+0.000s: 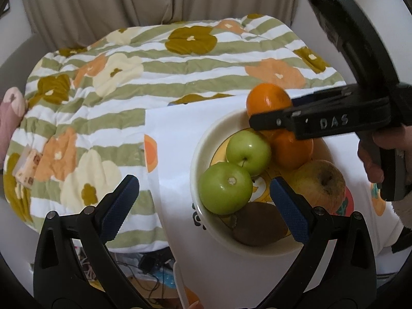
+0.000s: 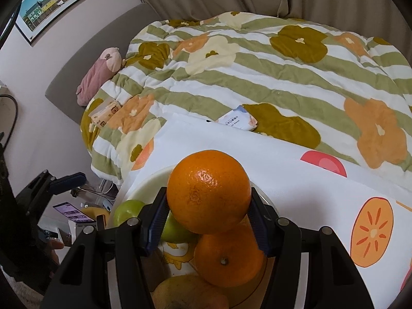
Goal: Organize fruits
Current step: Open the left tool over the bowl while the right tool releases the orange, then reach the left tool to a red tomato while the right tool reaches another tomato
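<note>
- A round, bright orange fruit (image 2: pixel 208 190) is squeezed between the blue pads of the right gripper (image 2: pixel 207 221). The jaws are clenched on its two sides.
- The held orange is kept above the far edge of the wide, cream-white round bowl (image 1: pixel 206 139).
- Right under it, a second round orange (image 2: pixel 228 256) is seen lying in the bowl.
- Two shiny green apples (image 1: pixel 225 186) are laid side by side at the left edge of the bowl. A yellow-brown apple with dark spots (image 1: pixel 320 184) is laid at the right edge, and a brown fuzzy kiwi (image 1: pixel 260 222) at the near edge.
- The bowl is set on a white cloth with fruit pictures (image 1: pixel 175 139), which is spread over a green-striped flowered quilt (image 1: pixel 154 59).
- The left gripper (image 1: pixel 203 203) is held over the near-left edge of the bowl. Its jaws are wide apart and nothing is gripped between them.
- The step now seems to be putting the orange down into the bowl.
- To do it well, the orange should be brought down slowly into the gap at the far edge, not dropped on the fruit below.
- If it is set on top of the other orange, it could roll off and over the rim, so a low spot is better.
- The jaws should be let go only when the orange is resting on something.
- The left gripper is best kept back, so it is not bumped.
</note>
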Available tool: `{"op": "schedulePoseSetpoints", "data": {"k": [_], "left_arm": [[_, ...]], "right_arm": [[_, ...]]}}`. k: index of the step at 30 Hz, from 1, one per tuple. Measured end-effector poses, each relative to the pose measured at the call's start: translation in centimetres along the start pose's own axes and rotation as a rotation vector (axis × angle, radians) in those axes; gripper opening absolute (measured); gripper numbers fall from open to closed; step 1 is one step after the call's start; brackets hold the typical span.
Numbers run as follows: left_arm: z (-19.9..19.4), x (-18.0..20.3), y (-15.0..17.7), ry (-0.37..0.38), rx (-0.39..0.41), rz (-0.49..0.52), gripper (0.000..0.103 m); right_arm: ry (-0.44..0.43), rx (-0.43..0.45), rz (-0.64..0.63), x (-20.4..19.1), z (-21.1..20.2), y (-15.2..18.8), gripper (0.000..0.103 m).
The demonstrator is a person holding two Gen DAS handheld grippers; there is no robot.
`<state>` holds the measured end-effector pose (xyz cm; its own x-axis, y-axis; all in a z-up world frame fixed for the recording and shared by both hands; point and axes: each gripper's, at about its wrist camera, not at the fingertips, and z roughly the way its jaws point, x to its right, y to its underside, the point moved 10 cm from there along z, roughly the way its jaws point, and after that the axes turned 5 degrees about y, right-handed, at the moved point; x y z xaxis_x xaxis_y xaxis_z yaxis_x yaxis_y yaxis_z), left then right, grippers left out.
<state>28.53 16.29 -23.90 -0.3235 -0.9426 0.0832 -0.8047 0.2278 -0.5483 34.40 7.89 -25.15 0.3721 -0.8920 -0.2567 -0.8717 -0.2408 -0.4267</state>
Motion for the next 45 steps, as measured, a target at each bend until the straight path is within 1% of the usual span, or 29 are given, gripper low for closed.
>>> {"op": "schedulePoseSetpoints", "data": {"k": [1, 2, 3, 4, 5, 6, 7, 13, 17, 22, 26, 29, 35, 42, 45], "left_arm": [[-0.1, -0.1, -0.1, 0.001, 0.002, -0.003, 0.103], [-0.1, -0.1, 0.0, 0.002, 0.001, -0.003, 0.103], [-0.1, -0.1, -0.1, 0.002, 0.0, -0.004, 0.103], [-0.1, -0.1, -0.1, 0.001, -0.001, -0.005, 0.103], [-0.1, -0.1, -0.1, 0.0, -0.002, -0.006, 0.103], [-0.2, -0.1, -0.2, 0.0, -0.003, -0.006, 0.103], [-0.2, -0.2, -0.2, 0.0, -0.003, -0.006, 0.103], [-0.7, -0.1, -0.3, -0.012, -0.005, -0.007, 0.103], [-1.7, 0.1, -0.6, -0.028, 0.004, -0.002, 0.103], [-3.5, 1.1, -1.3, -0.047, 0.024, 0.007, 0.103], [-4.7, 2.6, -1.9, -0.056, 0.038, 0.024, 0.103], [-5.5, 4.4, -2.4, -0.044, 0.05, 0.037, 0.103], [-6.2, 9.4, -2.9, -0.005, 0.065, 0.085, 0.103], [-5.5, 16.1, -3.7, 0.053, 0.068, 0.154, 0.103], [-4.8, 19.7, -4.2, 0.09, 0.068, 0.203, 0.103]], "right_arm": [[0.001, -0.013, 0.0, 0.0, 0.3, 0.2, 0.055], [0.002, -0.007, 0.006, 0.1, 0.3, 0.2, 0.057], [-0.002, 0.008, 0.013, 0.2, 0.1, 0.2, 0.063], [-0.008, 0.016, 0.017, 0.2, -0.1, 0.2, 0.075], [-0.02, 0.03, 0.021, 0.1, -0.4, 0.1, 0.082], [-0.025, 0.043, 0.025, 0.0, -0.6, -0.1, 0.092], [-0.028, 0.057, 0.027, 0.0, -0.9, -0.3, 0.095], [-0.014, 0.082, 0.035, 0.0, -1.9, -0.4, 0.096], [-0.009, 0.093, 0.039, 0.0, -3.3, -0.1, 0.096], [0.012, 0.124, 0.047, 0.4, -6.1, 0.5, 0.096], [0.037, 0.141, 0.057, 1.2, -8.7, 1.7, 0.096], [0.075, 0.151, 0.065, 2.3, -11.1, 3.2, 0.096], [0.132, 0.172, 0.107, 5.2, -15.4, 6.2, 0.096], [0.2, 0.194, 0.246, 11.2, -20.6, 11.4, 0.096], [0.28, 0.214, 0.319, 14.6, -23.0, 14.3, 0.096]]}}
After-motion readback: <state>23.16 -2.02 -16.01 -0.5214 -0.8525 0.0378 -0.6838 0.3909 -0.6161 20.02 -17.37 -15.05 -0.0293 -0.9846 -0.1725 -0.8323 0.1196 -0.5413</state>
